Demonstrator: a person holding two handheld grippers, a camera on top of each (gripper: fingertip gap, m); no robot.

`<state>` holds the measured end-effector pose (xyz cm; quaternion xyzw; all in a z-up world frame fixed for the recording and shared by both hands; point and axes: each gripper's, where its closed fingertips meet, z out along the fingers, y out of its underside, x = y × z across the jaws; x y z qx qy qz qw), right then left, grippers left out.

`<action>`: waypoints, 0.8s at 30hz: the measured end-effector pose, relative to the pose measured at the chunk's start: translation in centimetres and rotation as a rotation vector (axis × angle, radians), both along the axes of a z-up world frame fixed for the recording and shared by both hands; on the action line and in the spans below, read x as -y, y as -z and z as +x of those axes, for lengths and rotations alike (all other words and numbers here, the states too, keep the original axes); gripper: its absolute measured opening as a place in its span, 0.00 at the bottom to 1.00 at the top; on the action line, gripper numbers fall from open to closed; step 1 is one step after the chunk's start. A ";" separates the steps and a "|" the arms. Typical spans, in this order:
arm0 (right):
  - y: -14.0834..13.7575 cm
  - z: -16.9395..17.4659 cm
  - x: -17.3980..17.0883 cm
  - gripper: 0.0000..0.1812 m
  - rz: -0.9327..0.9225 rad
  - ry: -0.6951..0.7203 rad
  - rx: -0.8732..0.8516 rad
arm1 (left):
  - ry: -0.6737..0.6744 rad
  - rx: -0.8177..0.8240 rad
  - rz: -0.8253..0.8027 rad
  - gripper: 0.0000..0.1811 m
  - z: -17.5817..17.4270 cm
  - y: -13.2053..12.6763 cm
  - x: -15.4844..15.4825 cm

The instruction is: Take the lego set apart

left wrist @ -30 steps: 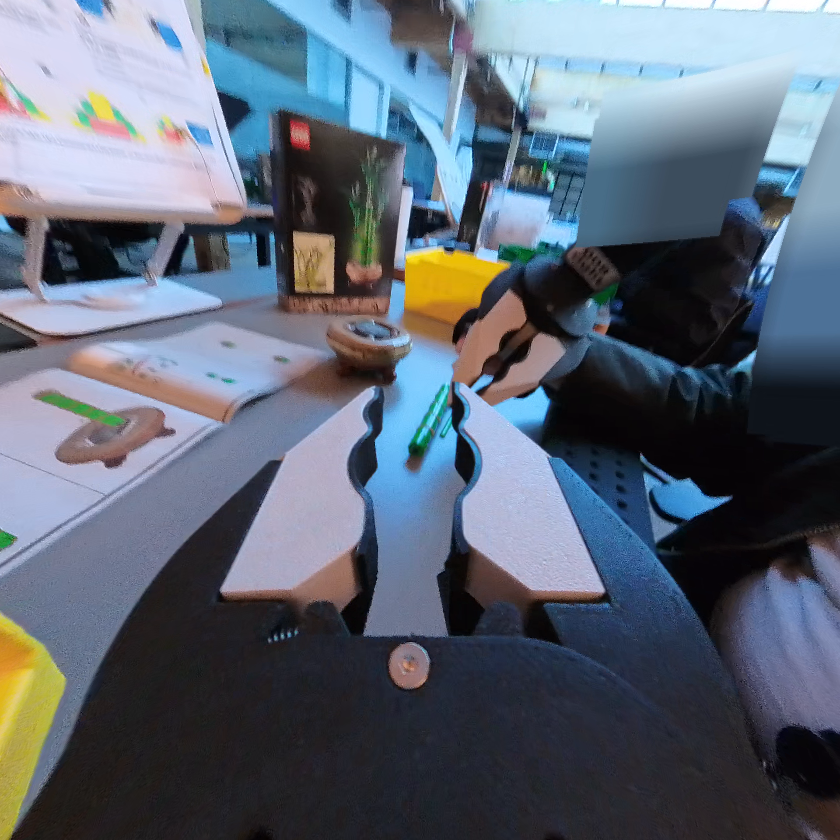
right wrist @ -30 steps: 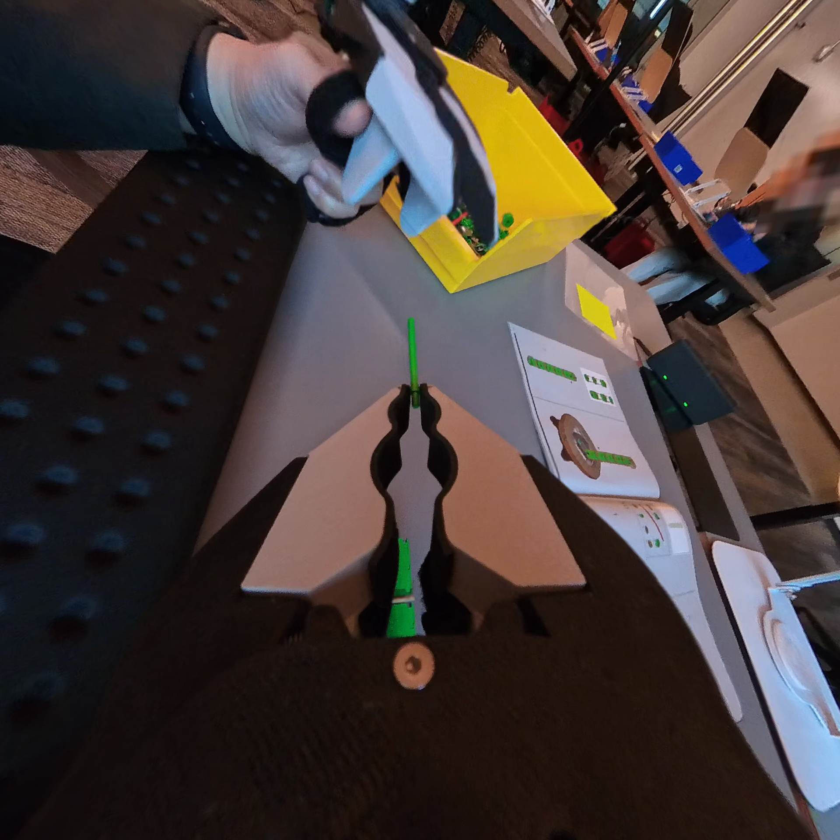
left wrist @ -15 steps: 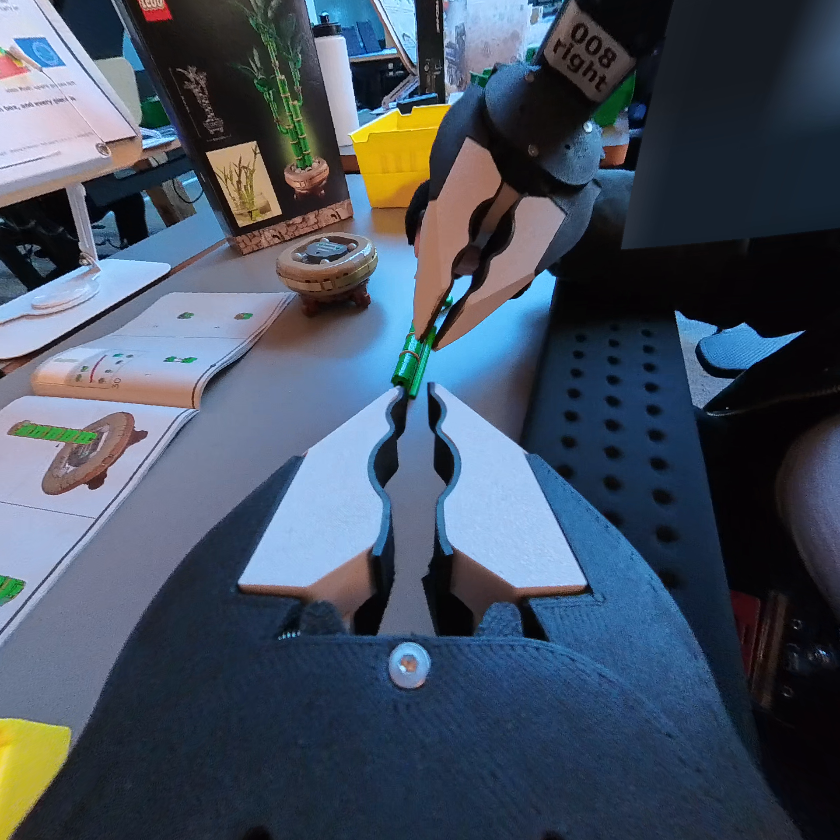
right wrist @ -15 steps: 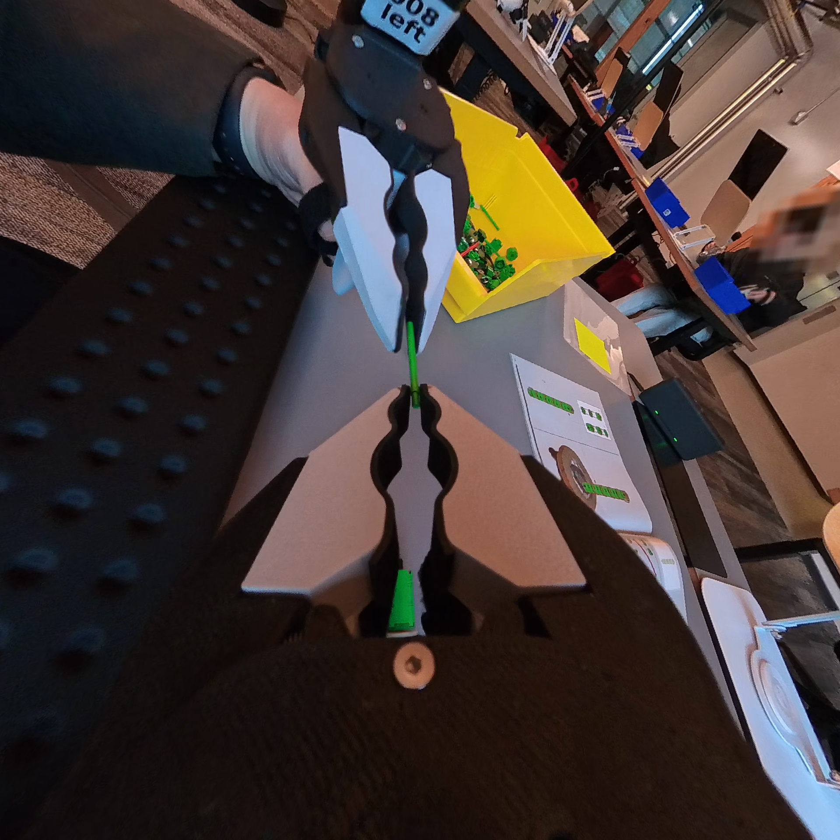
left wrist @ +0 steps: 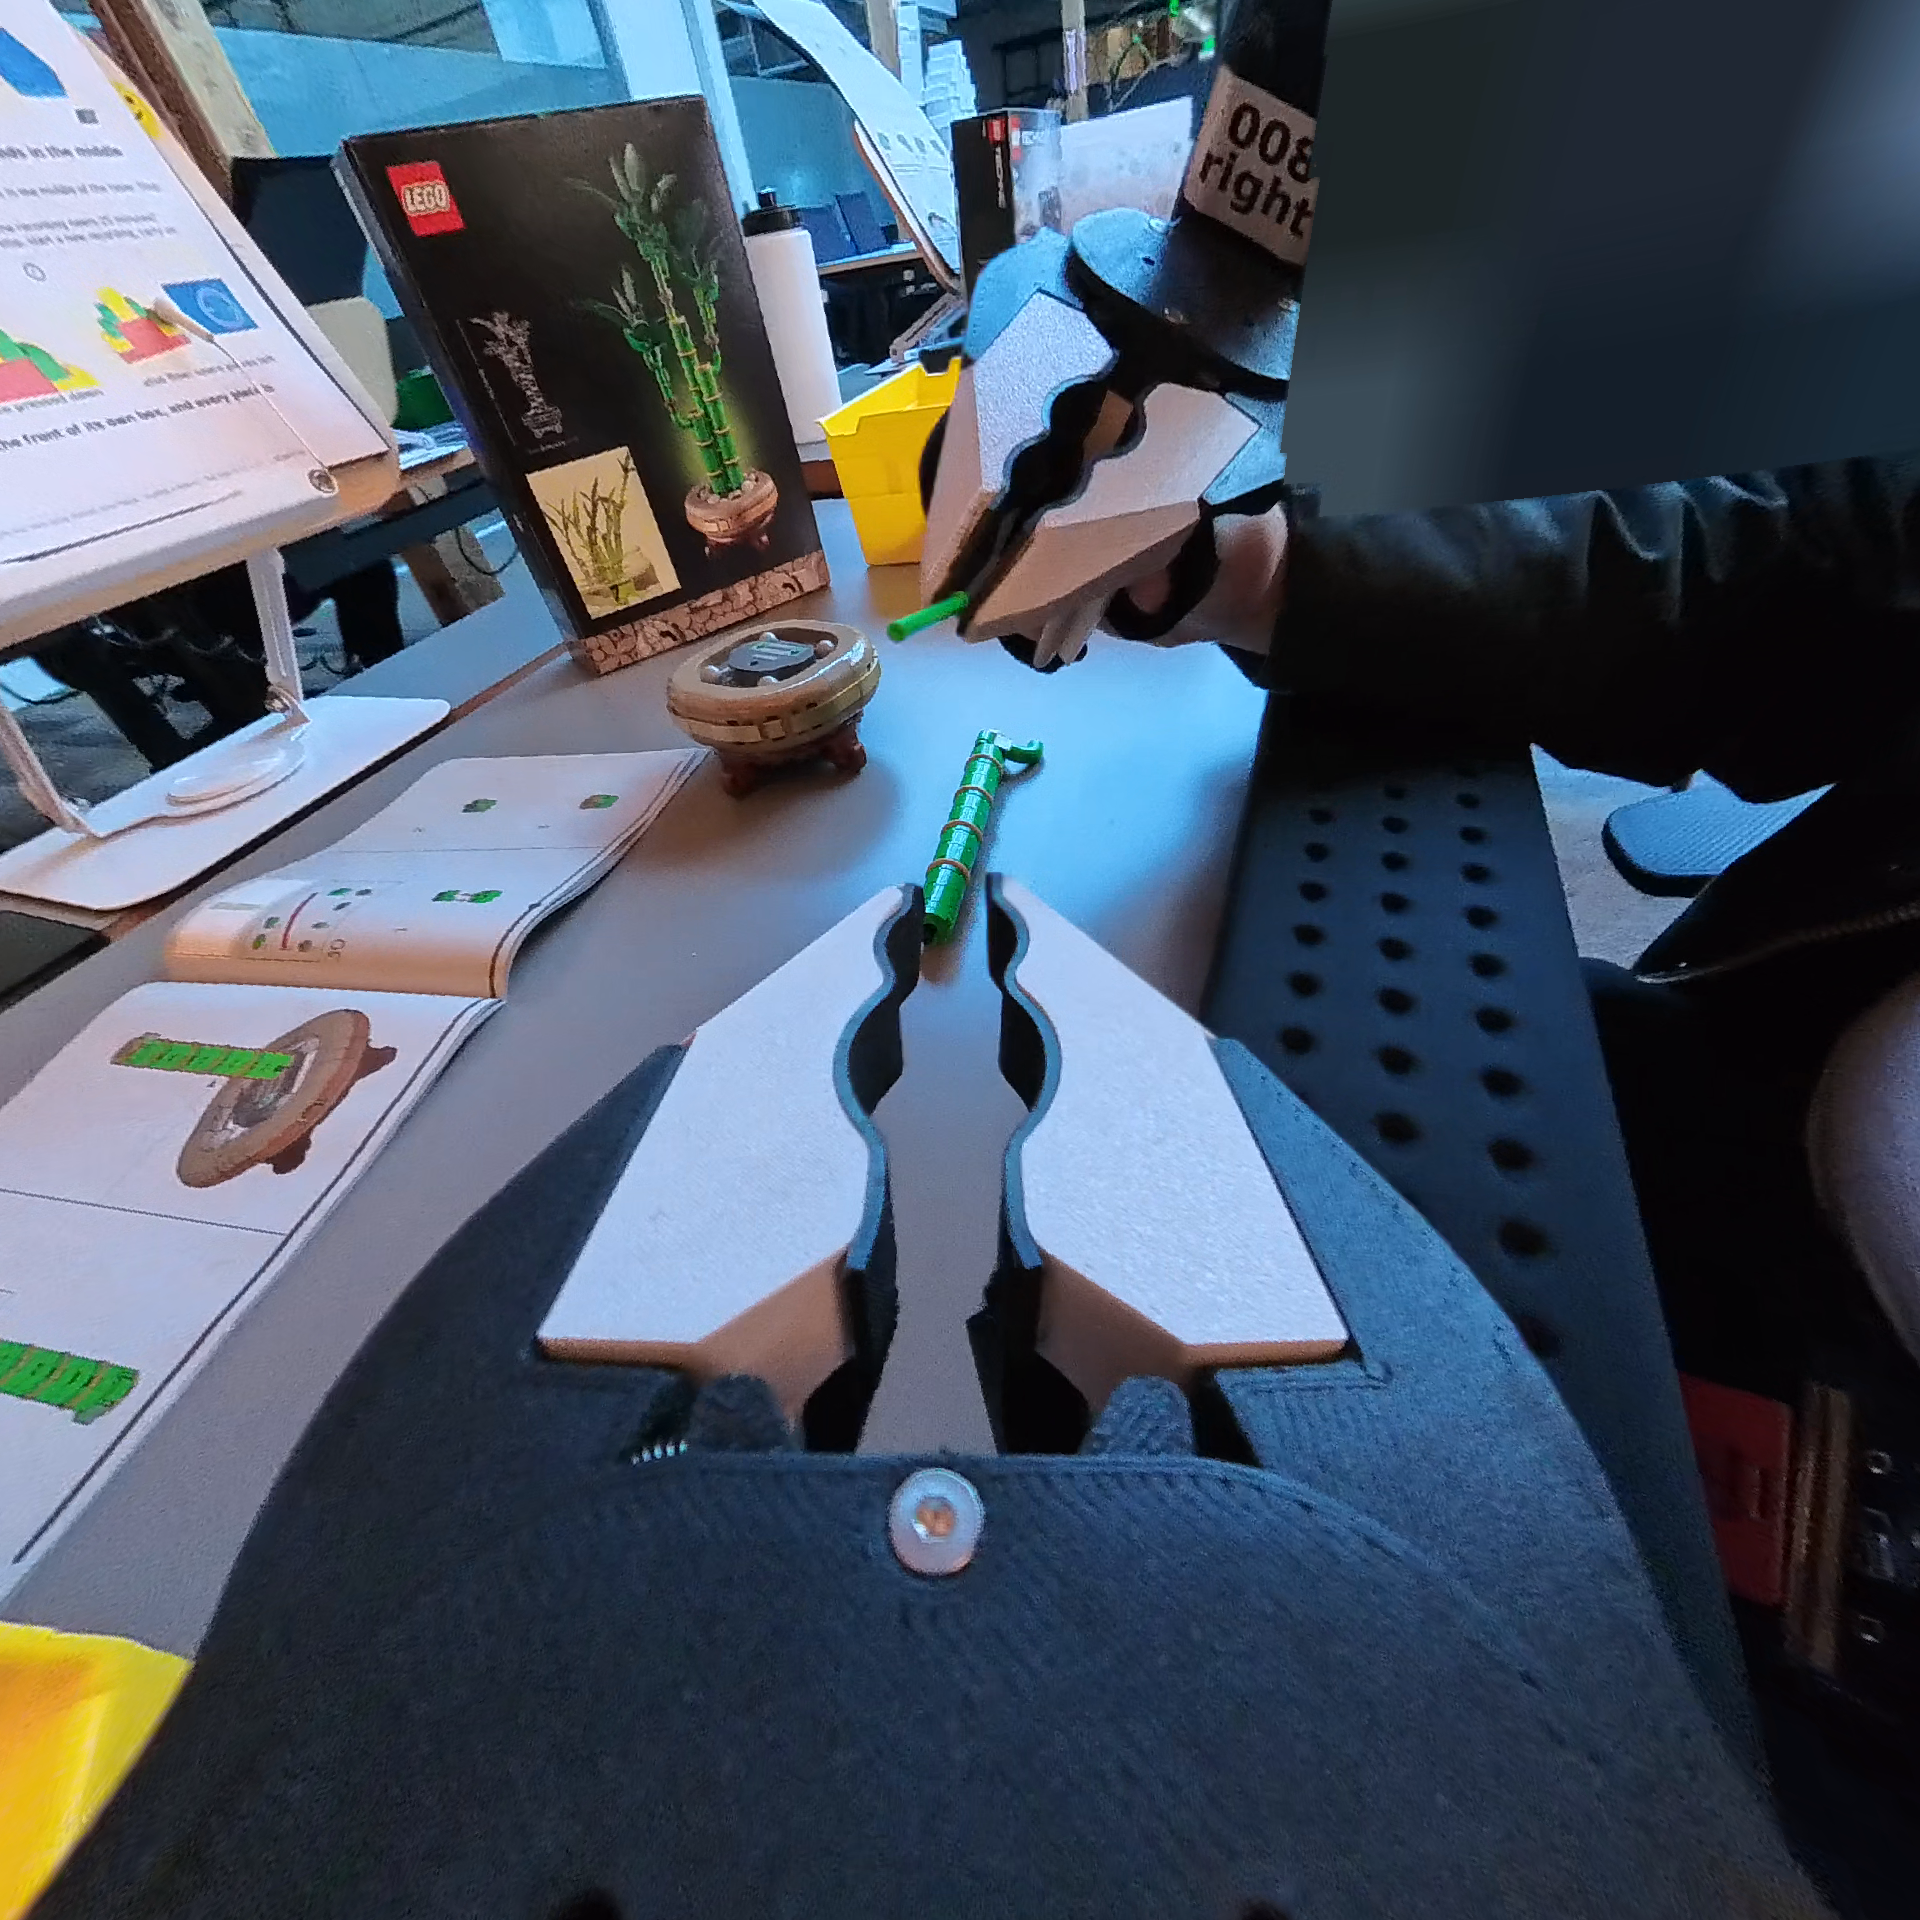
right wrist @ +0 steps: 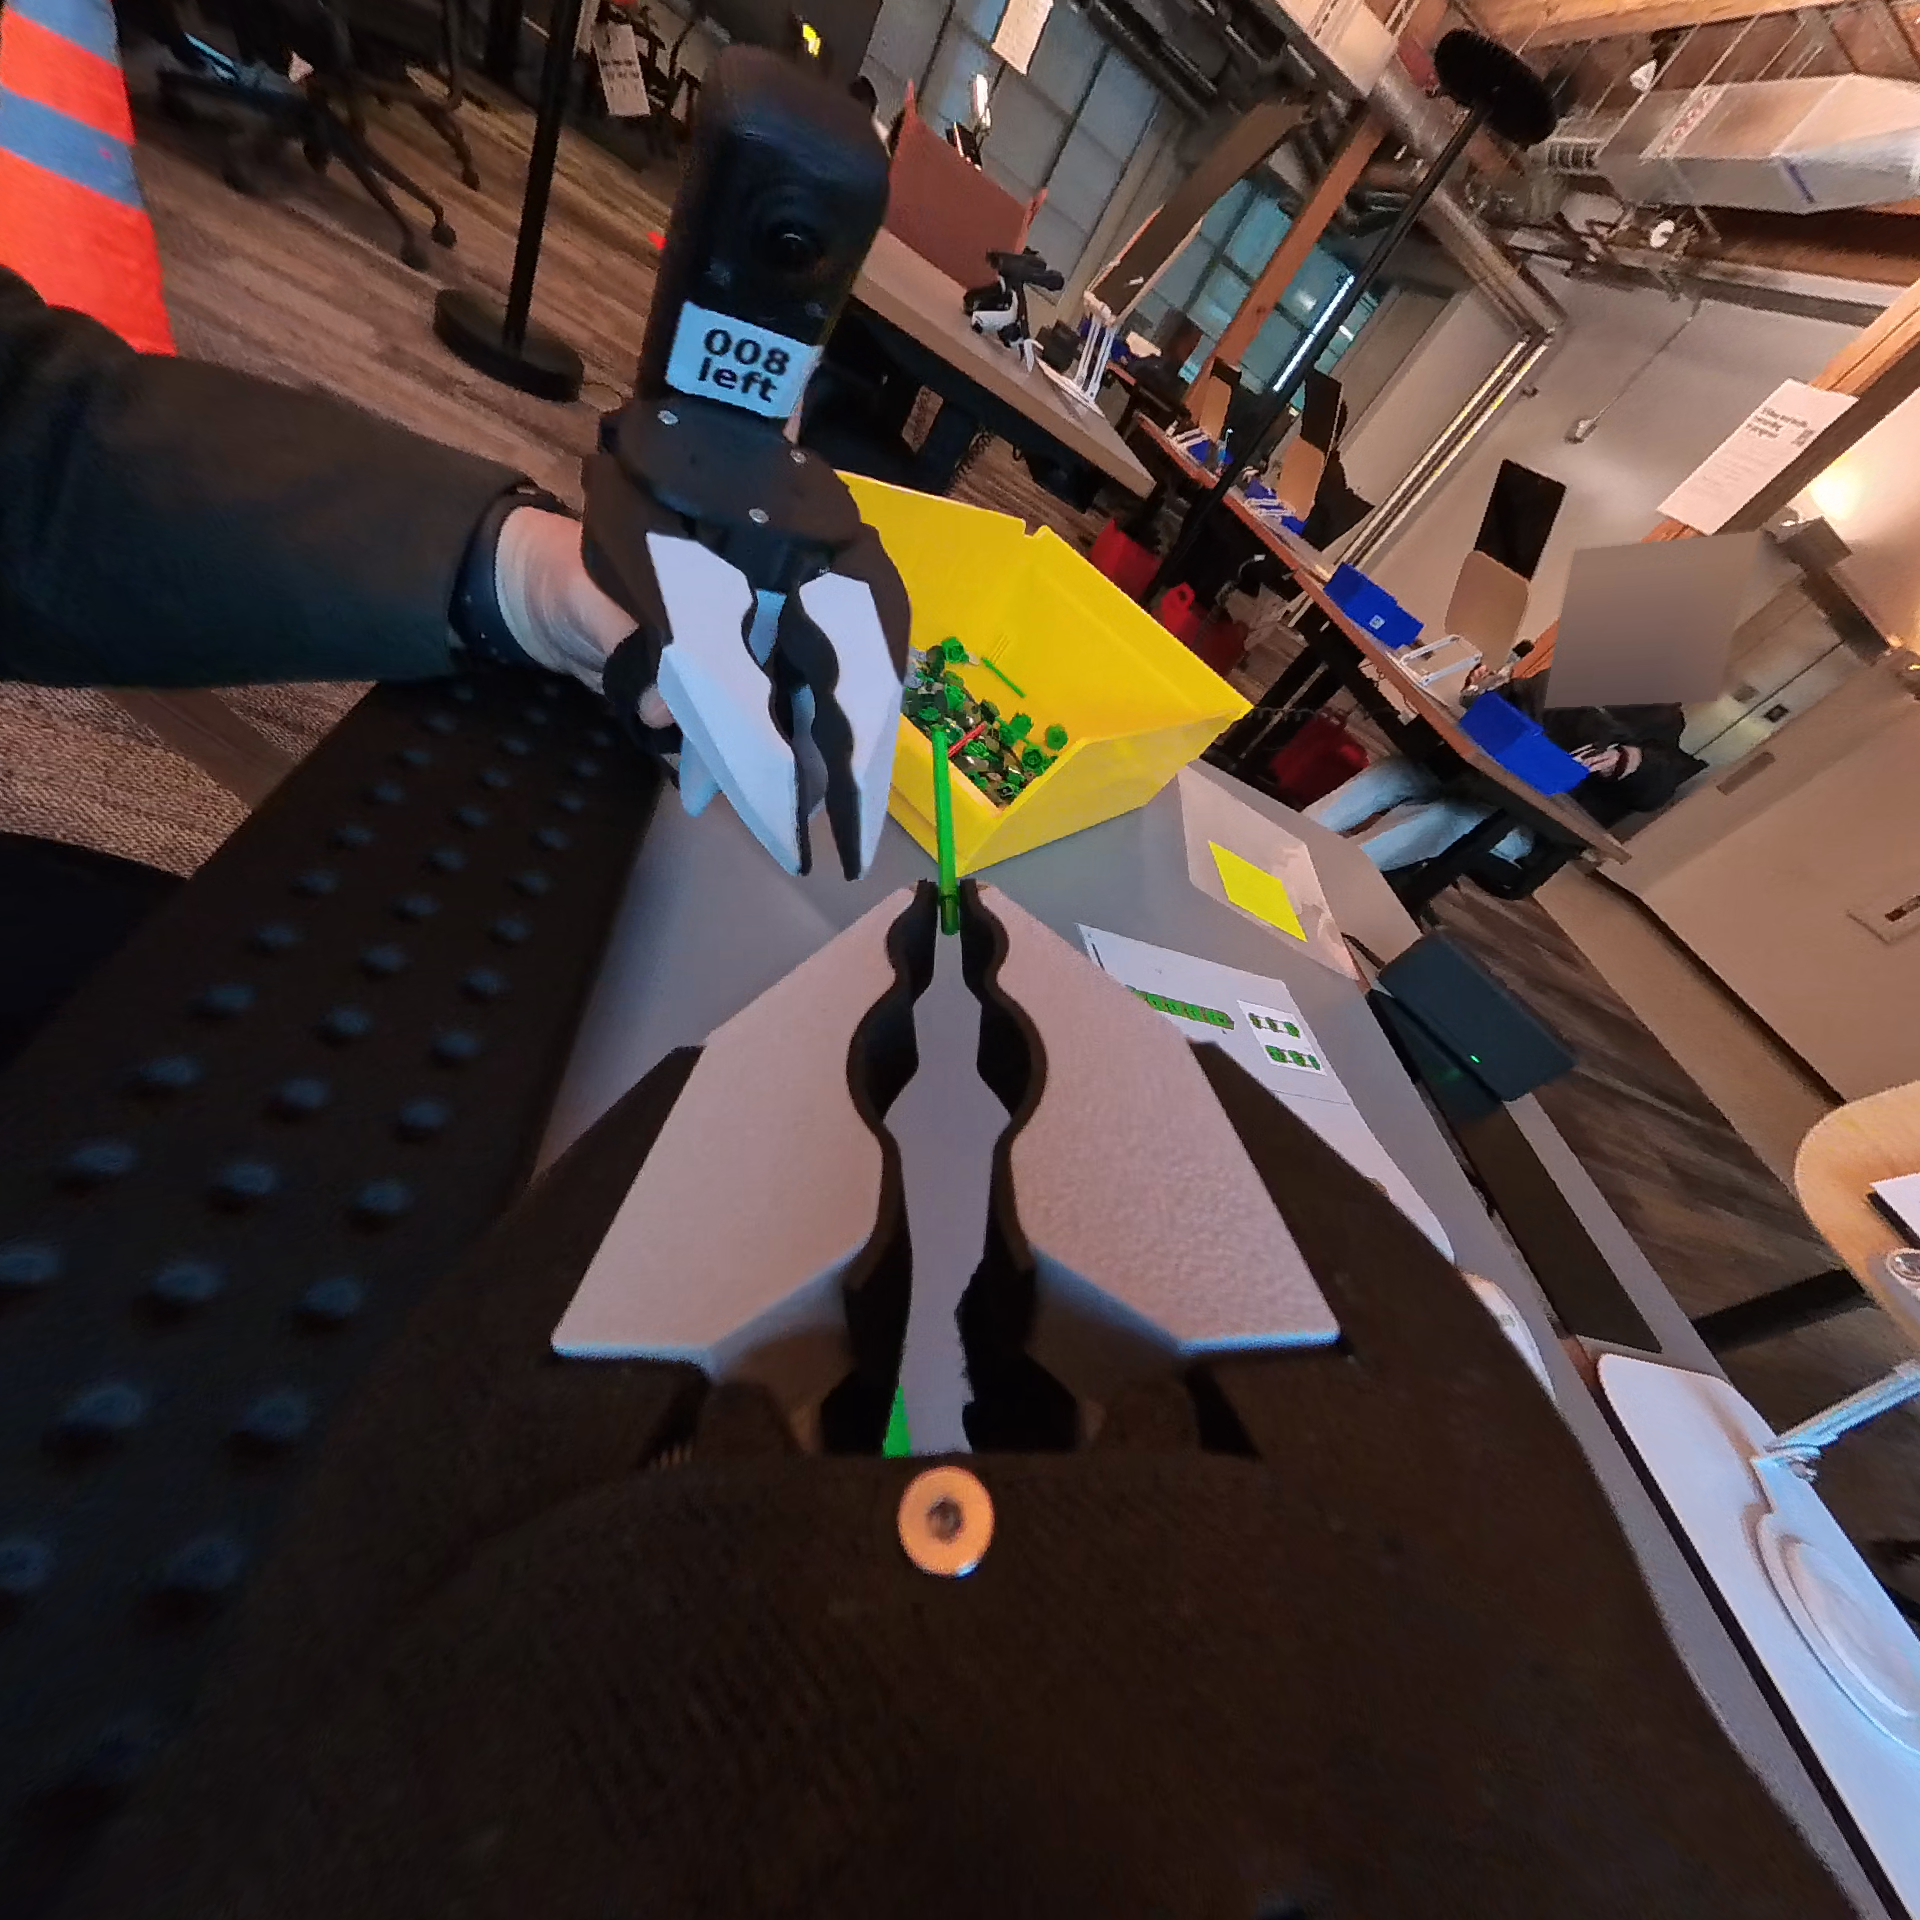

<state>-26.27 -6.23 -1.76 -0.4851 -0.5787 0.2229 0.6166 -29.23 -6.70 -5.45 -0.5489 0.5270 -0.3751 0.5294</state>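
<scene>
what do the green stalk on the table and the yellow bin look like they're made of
Green stalk: looks like glossy hard plastic, stacked cylinder segments with thin tan rings between them.
Yellow bin: seemingly rigid moulded plastic, smooth with a slight sheen, uniform colour and thin straight walls.

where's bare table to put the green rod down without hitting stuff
Free: the grey table between the green stalk and the black perforated mat, below the right hand-held gripper pinching the green rod. Also bare: the strip between the open booklet and the left hand-held gripper. Crowded: around the round brown base and box.
</scene>
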 end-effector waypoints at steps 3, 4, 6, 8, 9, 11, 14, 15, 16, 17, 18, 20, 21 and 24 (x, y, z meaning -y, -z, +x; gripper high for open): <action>0.3 -0.1 0.0 0.02 0.003 -0.001 0.017 | 0.001 -0.005 0.008 0.05 0.0 0.1 0.1; 0.4 -0.2 0.1 0.02 0.002 -0.003 0.022 | 0.003 -0.004 0.003 0.04 0.0 0.0 0.1; 0.6 -0.3 0.1 0.02 0.002 -0.004 0.030 | 0.003 0.000 -0.002 0.04 0.0 0.0 0.1; 0.7 -0.3 0.1 0.02 -0.001 -0.007 0.032 | 0.002 0.005 0.002 0.03 -0.1 -0.1 0.1; 0.8 -0.3 0.1 0.02 -0.004 -0.007 0.035 | 0.004 0.007 0.004 0.03 -0.1 -0.2 0.2; 1.0 -0.4 0.1 0.02 -0.012 -0.010 0.048 | 0.002 0.011 0.006 0.03 -0.1 -0.3 0.2; 1.7 -0.6 0.1 0.02 -0.014 -0.013 0.081 | -0.007 0.022 0.000 0.03 -0.2 -0.5 0.0; 2.0 -0.7 0.1 0.02 -0.014 -0.013 0.095 | -0.008 0.026 -0.001 0.03 -0.2 -0.6 0.0; 2.2 -0.8 0.1 0.02 -0.016 -0.015 0.107 | -0.009 0.026 -0.003 0.03 -0.2 -0.6 0.0; 2.5 -1.0 0.2 0.02 -0.018 -0.018 0.120 | -0.016 0.026 -0.005 0.04 -0.3 -0.6 -0.1; 2.8 -1.0 0.2 0.02 -0.020 -0.019 0.133 | -0.019 0.026 -0.007 0.05 -0.2 -0.6 -0.2; 3.2 -1.2 0.2 0.02 -0.017 -0.017 0.154 | -0.008 0.018 -0.019 0.04 -0.2 -0.4 0.0; 3.3 -1.2 0.2 0.02 -0.017 -0.018 0.160 | -0.007 0.009 -0.021 0.04 -0.1 -0.2 0.0; 3.5 -1.3 0.2 0.02 -0.020 -0.020 0.169 | -0.001 -0.010 -0.013 0.02 0.0 0.1 0.1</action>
